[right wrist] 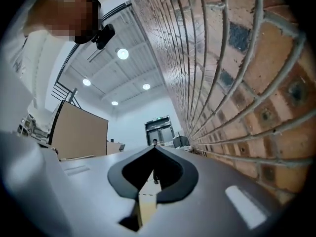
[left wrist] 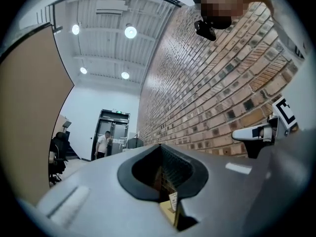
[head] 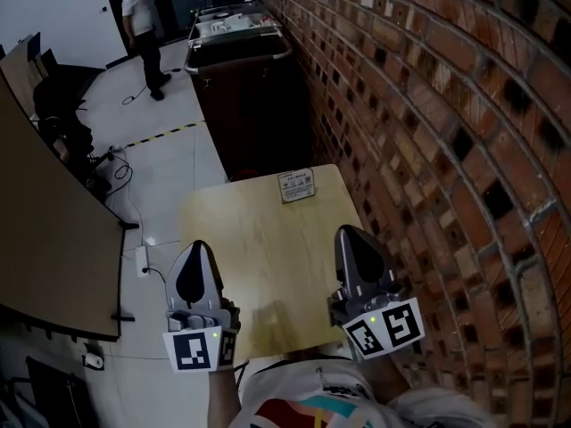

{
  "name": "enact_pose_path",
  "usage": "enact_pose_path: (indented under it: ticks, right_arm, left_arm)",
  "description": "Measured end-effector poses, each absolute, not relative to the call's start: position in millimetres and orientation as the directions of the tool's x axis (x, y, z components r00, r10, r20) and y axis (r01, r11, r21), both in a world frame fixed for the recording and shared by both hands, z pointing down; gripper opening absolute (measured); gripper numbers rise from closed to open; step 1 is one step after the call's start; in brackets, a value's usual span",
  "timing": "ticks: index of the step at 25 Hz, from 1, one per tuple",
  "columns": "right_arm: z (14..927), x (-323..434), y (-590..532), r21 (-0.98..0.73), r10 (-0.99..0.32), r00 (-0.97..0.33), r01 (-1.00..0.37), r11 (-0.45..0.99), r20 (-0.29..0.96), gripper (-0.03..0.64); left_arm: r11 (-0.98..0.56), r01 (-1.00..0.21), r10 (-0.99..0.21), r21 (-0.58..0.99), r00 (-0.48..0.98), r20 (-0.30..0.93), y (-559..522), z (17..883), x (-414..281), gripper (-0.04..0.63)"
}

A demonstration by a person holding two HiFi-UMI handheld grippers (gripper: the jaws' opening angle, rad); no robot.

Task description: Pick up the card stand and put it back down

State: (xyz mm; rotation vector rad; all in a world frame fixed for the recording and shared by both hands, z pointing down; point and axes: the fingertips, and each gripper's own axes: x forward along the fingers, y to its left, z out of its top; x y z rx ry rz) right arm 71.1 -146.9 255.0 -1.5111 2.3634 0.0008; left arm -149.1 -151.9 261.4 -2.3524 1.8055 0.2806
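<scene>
The card stand [head: 297, 185], a small upright holder with a printed card, sits at the far edge of the light wooden table [head: 259, 248]. Both grippers hang over the table's near part, well short of the stand. My left gripper [head: 198, 244] is at the near left with its jaws together and nothing between them. My right gripper [head: 350, 230] is at the near right, also shut and empty. In the left gripper view the jaws [left wrist: 159, 145] meet at the tips, and the card stand [left wrist: 173, 200] shows small through the gap below. In the right gripper view, the jaws [right wrist: 154, 147] meet too.
A brick wall [head: 428, 132] runs along the table's right side. A dark cart [head: 236, 61] stands just beyond the table. A person [head: 143, 29] stands far back on the left. A tan partition board [head: 45, 221] and floor cables [head: 116, 172] lie to the left.
</scene>
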Motion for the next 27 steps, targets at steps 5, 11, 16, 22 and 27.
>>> enact_pose_path:
  ticks: [5, 11, 16, 22, 27]
  right_arm:
    - [253.8, 60.7, -141.5, -0.142, -0.887, -0.380, -0.894, 0.425, -0.263, 0.000]
    - [257.7, 59.0, -141.3, -0.153, -0.894, -0.374, -0.896, 0.417, -0.247, 0.000]
    - [261.0, 63.7, -143.4, -0.154, -0.901, -0.364, -0.902, 0.404, -0.235, 0.000]
    - [261.5, 66.0, -143.8, -0.156, -0.906, -0.354, -0.906, 0.394, -0.232, 0.000]
    - [262.0, 62.3, -144.4, -0.147, -0.906, -0.357, -0.907, 0.394, -0.226, 0.000]
  left_arm:
    - [-0.254, -0.967, -0.935, -0.023, 0.251, -0.249, -146.3, 253.9, -151.1, 0.005]
    - [-0.262, -0.964, -0.925, -0.034, 0.261, -0.277, -140.4, 246.1, -153.9, 0.005]
    - [-0.241, -0.970, -0.924, -0.022, 0.237, -0.299, -140.7, 240.1, -154.1, 0.005]
    - [-0.250, -0.968, -0.921, -0.003, 0.239, -0.308, -139.8, 237.9, -155.8, 0.005]
    - [-0.238, -0.971, -0.921, -0.003, 0.227, -0.318, -139.6, 232.3, -160.8, 0.005]
